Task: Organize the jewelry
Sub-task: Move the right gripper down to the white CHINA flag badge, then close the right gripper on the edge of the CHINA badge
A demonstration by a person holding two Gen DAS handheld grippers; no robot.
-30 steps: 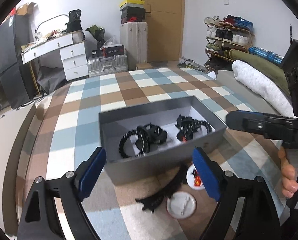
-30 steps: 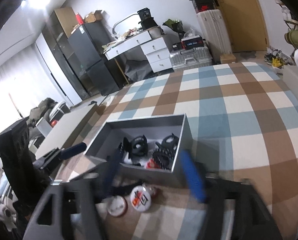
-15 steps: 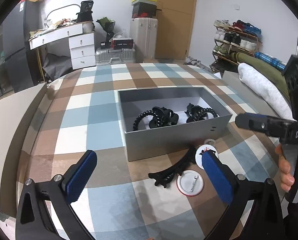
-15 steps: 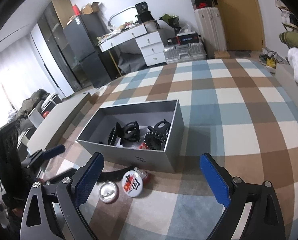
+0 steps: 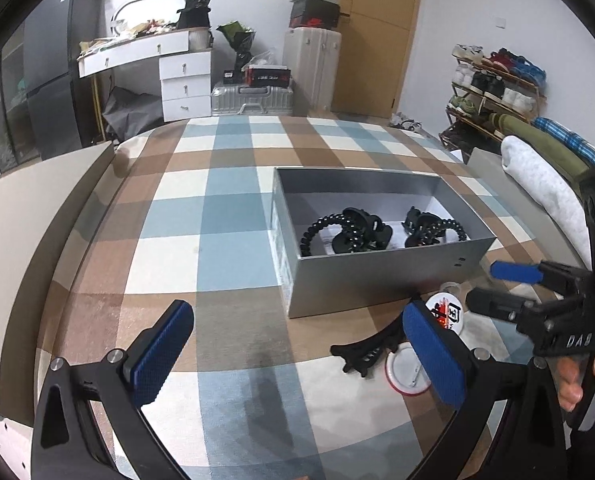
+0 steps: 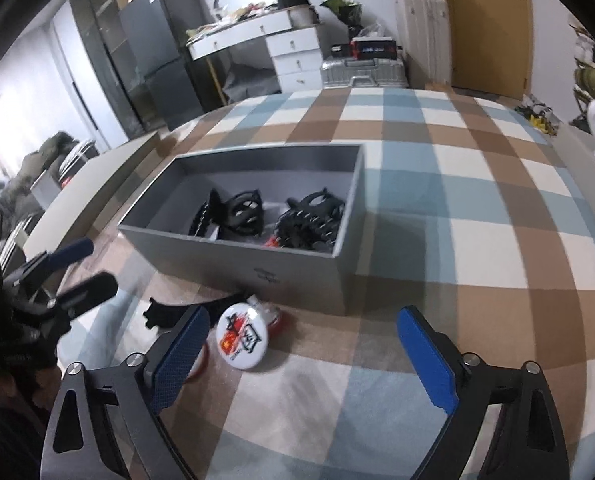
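A grey open box [image 5: 381, 276] [image 6: 281, 268] sits on the checked cloth and holds black hair claws and coil ties [image 5: 349, 232] [image 6: 297, 220]. In front of it lie a black hair clip [image 5: 367, 350] [image 6: 177, 314], a printed round badge [image 5: 447, 314] [image 6: 243, 338] and a white badge lying face down [image 5: 403, 372]. My left gripper [image 5: 297, 356] is open and empty, just in front of these loose pieces. My right gripper [image 6: 303, 364] is open and empty, above the printed badge; it also shows in the left wrist view [image 5: 497, 286].
The checked cloth [image 5: 201, 248] covers the surface, with a beige edge [image 5: 29, 216] at the left. A white rolled blanket [image 5: 545, 184] lies at the right. A desk, suitcases and a shoe rack stand far behind.
Both grippers have pulled back and swung left, so the box now sits further right in the left view. The right gripper has come lower, nearer the badges. The pieces have not moved.
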